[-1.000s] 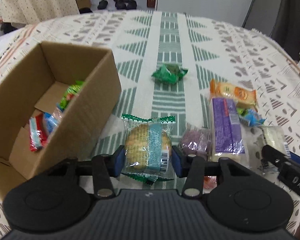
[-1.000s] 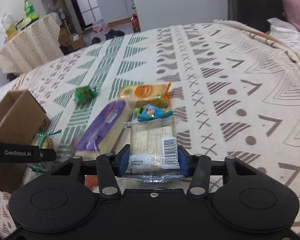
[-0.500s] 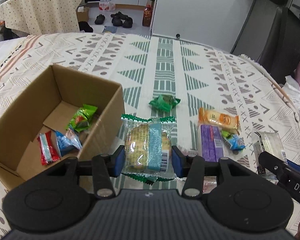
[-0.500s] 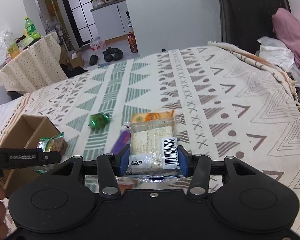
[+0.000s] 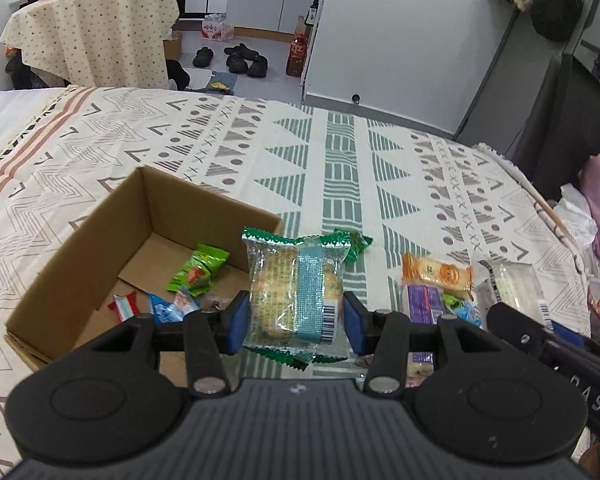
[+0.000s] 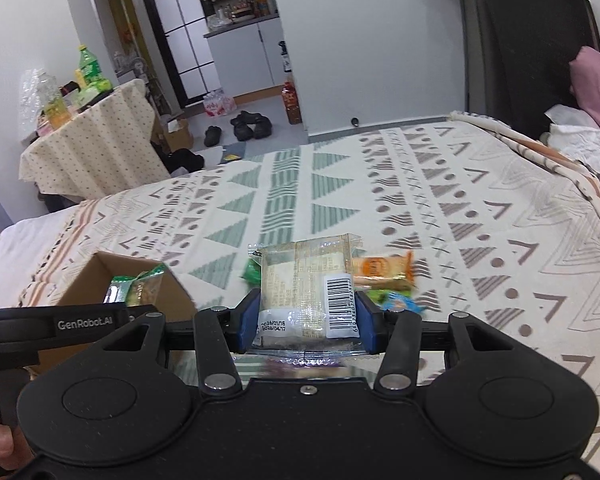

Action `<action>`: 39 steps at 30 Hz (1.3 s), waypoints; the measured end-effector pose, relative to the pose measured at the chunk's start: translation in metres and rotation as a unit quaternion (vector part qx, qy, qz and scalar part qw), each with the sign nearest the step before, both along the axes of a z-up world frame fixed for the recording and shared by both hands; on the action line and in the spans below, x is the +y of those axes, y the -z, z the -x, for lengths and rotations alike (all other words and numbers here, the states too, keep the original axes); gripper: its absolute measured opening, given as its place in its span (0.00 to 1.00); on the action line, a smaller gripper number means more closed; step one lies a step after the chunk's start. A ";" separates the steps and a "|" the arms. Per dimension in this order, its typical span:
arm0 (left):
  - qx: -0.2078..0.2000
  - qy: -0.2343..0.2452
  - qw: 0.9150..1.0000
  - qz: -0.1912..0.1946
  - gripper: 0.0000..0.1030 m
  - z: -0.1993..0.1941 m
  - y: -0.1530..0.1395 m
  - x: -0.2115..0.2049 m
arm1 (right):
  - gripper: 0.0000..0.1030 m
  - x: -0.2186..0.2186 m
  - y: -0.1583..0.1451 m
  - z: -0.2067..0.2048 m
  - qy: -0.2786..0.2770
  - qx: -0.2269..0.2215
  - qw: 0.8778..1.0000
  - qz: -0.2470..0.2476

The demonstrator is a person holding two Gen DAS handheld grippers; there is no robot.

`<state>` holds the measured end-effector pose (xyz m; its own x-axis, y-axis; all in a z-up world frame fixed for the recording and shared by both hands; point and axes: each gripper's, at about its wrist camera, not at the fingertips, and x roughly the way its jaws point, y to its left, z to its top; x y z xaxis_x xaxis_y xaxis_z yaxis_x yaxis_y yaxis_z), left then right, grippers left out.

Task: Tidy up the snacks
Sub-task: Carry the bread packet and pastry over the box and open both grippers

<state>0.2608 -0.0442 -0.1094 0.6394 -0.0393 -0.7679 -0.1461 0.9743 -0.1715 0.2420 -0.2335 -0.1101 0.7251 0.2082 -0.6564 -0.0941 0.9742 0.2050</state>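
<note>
White walls, grey floor (image 5: 260, 44); patterned bedspread (image 5: 340, 168); draped side table (image 5: 96, 36) (bottles on top); shoes (image 5: 240, 58).

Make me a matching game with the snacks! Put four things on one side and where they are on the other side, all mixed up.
Things:
1. green-edged clear pack with a blue stripe
2. clear pack with a white barcode label
3. bright green wrapper with red print
4. orange snack packet

Places:
A. lying on the patterned cloth
B. inside the brown cardboard box
C. between the right gripper's jaws
D. between the left gripper's jaws

Pairs: 1-D, 2-C, 3-B, 4-A
</note>
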 end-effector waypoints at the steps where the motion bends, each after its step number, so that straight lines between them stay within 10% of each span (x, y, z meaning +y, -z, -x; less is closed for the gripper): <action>1: -0.003 -0.002 1.000 0.002 0.46 0.000 -0.002 0.003 | 0.46 0.004 -0.002 0.000 -0.003 -0.001 1.000 -0.001; 39: 0.011 -0.132 0.987 0.089 0.46 -0.003 -0.001 0.151 | 0.46 0.148 -0.002 -0.024 -0.084 0.003 0.996 -0.027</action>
<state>0.2639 0.1067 -0.1087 0.6286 -0.0097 -0.7776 -0.3967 0.8561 -0.3314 0.2656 -0.0851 -0.1079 0.6730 0.3611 -0.6455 -0.2536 0.9325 0.2572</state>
